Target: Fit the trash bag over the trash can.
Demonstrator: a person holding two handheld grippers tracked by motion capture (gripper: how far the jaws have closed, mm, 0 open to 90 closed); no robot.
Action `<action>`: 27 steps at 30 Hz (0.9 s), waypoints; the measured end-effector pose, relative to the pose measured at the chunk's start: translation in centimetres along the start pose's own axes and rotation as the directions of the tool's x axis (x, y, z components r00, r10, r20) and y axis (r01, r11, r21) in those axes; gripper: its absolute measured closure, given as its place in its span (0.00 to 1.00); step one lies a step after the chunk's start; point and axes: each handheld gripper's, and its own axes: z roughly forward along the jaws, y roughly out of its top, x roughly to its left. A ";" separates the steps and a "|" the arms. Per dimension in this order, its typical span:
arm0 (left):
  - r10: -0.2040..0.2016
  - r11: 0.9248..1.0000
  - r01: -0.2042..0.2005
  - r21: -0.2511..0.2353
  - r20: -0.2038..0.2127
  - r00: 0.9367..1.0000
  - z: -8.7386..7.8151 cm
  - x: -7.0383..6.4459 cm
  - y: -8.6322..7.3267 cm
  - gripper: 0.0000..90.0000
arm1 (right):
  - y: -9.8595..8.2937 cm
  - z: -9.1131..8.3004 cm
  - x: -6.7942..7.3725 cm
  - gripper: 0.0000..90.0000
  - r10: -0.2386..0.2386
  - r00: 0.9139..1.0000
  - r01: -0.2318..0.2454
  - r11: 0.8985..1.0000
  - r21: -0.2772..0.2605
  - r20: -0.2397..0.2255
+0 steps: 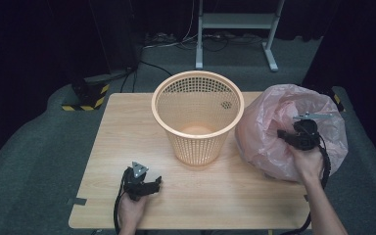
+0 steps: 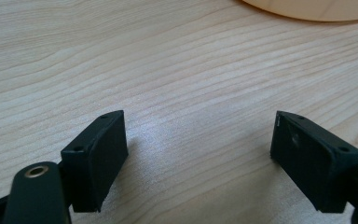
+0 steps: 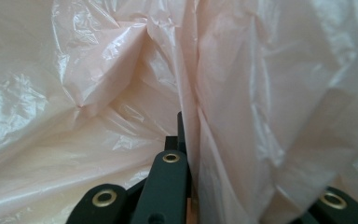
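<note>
A peach mesh basket [image 1: 198, 113] stands upright in the middle of the wooden table [image 1: 127, 117]. To its right lies a billowed pink plastic bag [image 1: 274, 132]. My right gripper [image 1: 293, 137] is pushed into the bag and shut on a fold of the pink film [image 3: 223, 93]; the film drapes over one jaw. My left gripper [image 1: 156, 185] rests low on the table near the front left, open, with bare wood [image 2: 200, 135] between its jaws. The basket's base [image 2: 317, 9] shows at the top edge of the left gripper view.
A white metal stand [image 1: 235, 29] and loose cables lie on the grey floor behind the table. A black post with yellow-black striped base [image 1: 85, 95] stands at the back left. A tape patch [image 1: 77, 201] marks the table's front left edge.
</note>
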 end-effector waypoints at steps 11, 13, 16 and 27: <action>0.005 1.000 -0.005 0.000 -0.003 1.000 0.0 0.0 0.0 0.21 | 0.0 -1.3 0.1 0.98 -0.001 1.000 0.001 1.000 -0.017 -0.007; 0.005 1.000 -0.005 0.000 -0.003 1.000 0.0 0.0 0.0 0.21 | 0.1 -1.7 0.1 0.98 -0.004 1.000 0.004 1.000 -0.023 -0.006; 0.005 1.000 -0.005 0.000 -0.003 1.000 0.0 0.0 0.0 0.21 | 0.2 -2.2 0.2 0.98 -0.011 1.000 0.011 1.000 -0.029 -0.004; 0.005 1.000 -0.005 0.000 -0.005 1.000 0.0 0.0 0.0 0.21 | 0.6 -3.9 0.2 0.98 -0.018 1.000 0.017 0.999 -0.050 -0.012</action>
